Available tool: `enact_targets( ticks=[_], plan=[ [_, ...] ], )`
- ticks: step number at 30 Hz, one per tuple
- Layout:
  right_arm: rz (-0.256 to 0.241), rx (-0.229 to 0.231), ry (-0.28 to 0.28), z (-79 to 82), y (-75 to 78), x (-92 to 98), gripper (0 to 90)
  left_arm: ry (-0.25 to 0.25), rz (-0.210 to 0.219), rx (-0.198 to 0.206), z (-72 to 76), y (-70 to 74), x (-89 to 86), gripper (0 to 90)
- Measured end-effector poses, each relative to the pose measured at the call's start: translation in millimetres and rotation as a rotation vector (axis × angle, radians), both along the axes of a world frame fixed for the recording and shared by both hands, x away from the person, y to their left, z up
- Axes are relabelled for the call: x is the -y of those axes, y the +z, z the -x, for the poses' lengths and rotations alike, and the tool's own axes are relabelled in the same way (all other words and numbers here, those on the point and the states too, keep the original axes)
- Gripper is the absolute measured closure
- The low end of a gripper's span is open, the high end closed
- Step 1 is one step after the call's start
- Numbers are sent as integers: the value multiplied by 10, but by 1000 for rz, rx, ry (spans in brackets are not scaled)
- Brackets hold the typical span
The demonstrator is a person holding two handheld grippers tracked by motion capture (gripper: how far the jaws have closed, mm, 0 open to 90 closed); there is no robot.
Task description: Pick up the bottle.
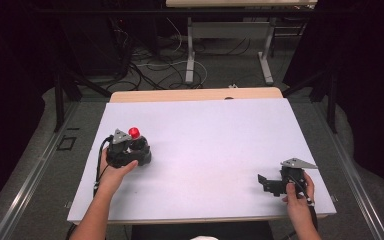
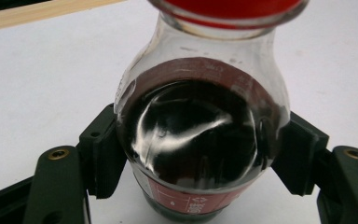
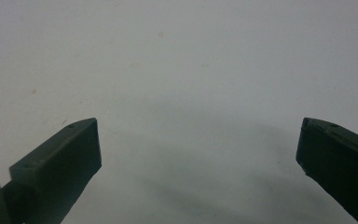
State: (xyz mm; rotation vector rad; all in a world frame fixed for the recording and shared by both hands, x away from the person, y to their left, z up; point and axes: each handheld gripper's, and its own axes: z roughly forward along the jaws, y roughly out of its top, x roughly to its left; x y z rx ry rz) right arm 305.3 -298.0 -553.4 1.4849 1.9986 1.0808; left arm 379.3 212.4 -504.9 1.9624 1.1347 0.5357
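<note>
High view: my left gripper [image 1: 139, 148] sits left of centre of the frame on the white table [image 1: 205, 145], closed round a small bottle [image 1: 136, 142] w/ a red cap [image 1: 134, 132]. Bottle stands upright on the tabletop, approx. mid-depth, near the left edge. My right gripper [image 1: 266, 183] is at lower right, well apart from the bottle, jaws spread, nothing between them.

Left gripper view: bottle [image 2: 200, 135] centre frame, both pads [image 2: 105, 154] pressed on the bulbous belly, one each side. Clear glass, dark liquid filling most of the body, so I judge it fairly heavy for its size, rigid, breakable, and slick where bare. Round belly means pads bear on a curve; it could ride up or down if tilted. Better hold, in my view: at widest girth as now, or lower on the labelled band for more friction. Red cap [image 2: 228, 9] at top edge, appears seated. Red label [image 2: 186, 203] at bottom of frame has small white marks, incl. a recycling-type symbol; no brand or text legible. Embossed lettering on the shoulder, too faint to read.

Right gripper view: my right gripper [image 3: 198, 149], jaws wide, lower corners of frame, bare white table [image 3: 177, 70] beyond. No writing seen.
</note>
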Motion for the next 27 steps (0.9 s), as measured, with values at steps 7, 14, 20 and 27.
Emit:
enact_targets(
  ticks=[7, 14, 20, 27],
  plan=[
    [-4, 3, 5, 5, 9, -15, 0, -96, 28, 8, 166, 217, 159, 298],
    [8, 9, 19, 14, 30, -65, 0, -197, 19, 10, 333, 312, 436, 298],
    [17, 11, 58, 40, 103, -167, 0, -295, 25, -4, 459, 306, 704, 298],
    [28, -2, 178, 96, 299, -370, 0, -373, 20, -19, 592, 233, 993, 298]
  ],
)
